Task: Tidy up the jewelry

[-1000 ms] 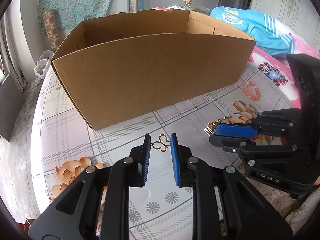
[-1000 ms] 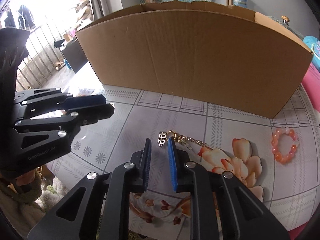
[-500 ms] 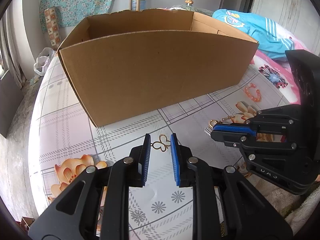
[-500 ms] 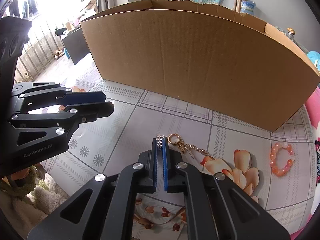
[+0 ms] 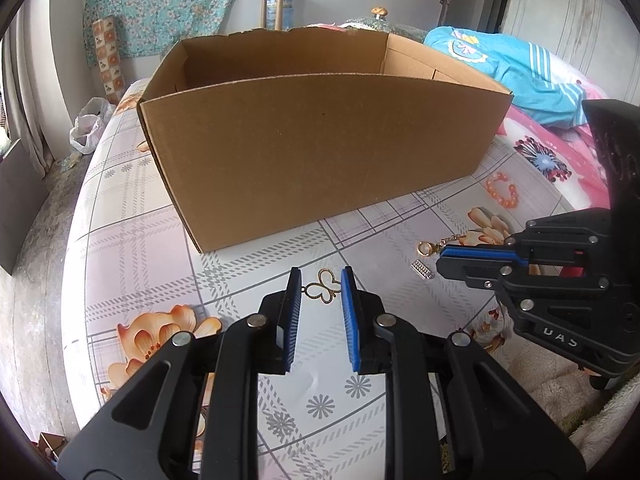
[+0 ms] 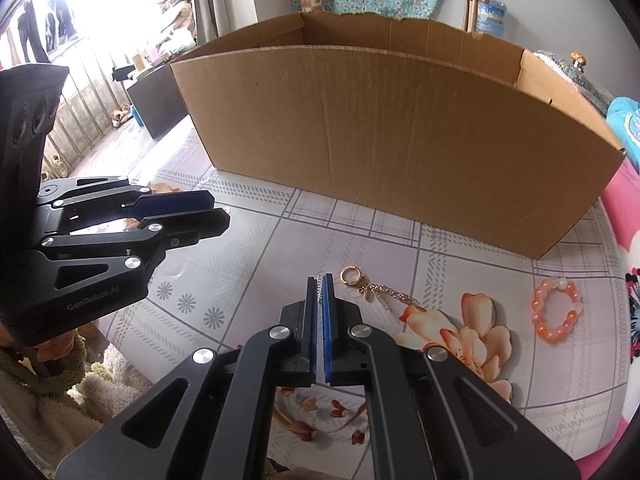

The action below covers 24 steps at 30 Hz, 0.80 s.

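Jewelry lies in front of the cardboard box point(image 5: 320, 152), whose inside floor its near wall hides, on a bench point(image 6: 256, 280) under a flowered plaid cloth. The right hand-held gripper point(image 6: 319, 292) is clamped on a small silver rhinestone bar point(image 5: 422, 270), mostly hidden between its blue pads, just left of a gold keychain point(image 6: 372, 290). Right of the keychain lies an orange bead bracelet point(image 6: 556, 308), while the left hand-held gripper point(image 5: 320, 284) grips a gold butterfly pendant point(image 5: 325, 286) between its pads.
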### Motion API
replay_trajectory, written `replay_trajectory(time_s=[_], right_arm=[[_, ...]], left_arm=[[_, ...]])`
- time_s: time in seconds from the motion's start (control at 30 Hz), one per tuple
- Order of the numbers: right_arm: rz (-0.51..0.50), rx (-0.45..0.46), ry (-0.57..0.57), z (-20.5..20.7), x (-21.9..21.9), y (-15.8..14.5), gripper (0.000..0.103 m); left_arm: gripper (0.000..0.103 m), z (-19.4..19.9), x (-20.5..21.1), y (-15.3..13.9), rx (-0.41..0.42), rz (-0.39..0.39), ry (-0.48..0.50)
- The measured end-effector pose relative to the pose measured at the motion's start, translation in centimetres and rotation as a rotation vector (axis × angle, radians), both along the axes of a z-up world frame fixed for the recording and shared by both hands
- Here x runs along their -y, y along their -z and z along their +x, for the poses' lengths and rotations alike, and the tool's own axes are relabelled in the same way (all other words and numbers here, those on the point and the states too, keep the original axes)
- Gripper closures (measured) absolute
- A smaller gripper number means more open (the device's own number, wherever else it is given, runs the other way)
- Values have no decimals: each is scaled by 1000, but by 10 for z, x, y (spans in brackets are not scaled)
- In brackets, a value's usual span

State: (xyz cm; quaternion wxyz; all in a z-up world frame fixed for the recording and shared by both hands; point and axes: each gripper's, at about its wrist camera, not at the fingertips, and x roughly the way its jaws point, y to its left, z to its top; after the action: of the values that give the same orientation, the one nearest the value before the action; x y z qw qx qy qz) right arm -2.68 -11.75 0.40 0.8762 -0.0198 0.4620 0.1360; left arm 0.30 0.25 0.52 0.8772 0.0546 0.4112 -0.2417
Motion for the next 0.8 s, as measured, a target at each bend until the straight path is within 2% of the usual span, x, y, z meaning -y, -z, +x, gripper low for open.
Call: replay_trajectory(time_s=[0.1,0.33,0.53,0.63,0.8], right_arm=[[-1,-16,7,0,0,1,100],[-33,-38,14,8,-6,10,89],[-61,-45,-4,15,-11,16,89],[-43,-57,-4,17,-12,15,98],[-18,-56,3,18,-5,16,98]], left_arm=[[84,-1,0,0,2,-1,-1],[84,-1,-1,-1,4,-9,-4],[84,2,-4,1,-3,-17,-10],[84,3,-5,2,-5,-16,-12],[84,3,-6,3,-8,-15,-17]])
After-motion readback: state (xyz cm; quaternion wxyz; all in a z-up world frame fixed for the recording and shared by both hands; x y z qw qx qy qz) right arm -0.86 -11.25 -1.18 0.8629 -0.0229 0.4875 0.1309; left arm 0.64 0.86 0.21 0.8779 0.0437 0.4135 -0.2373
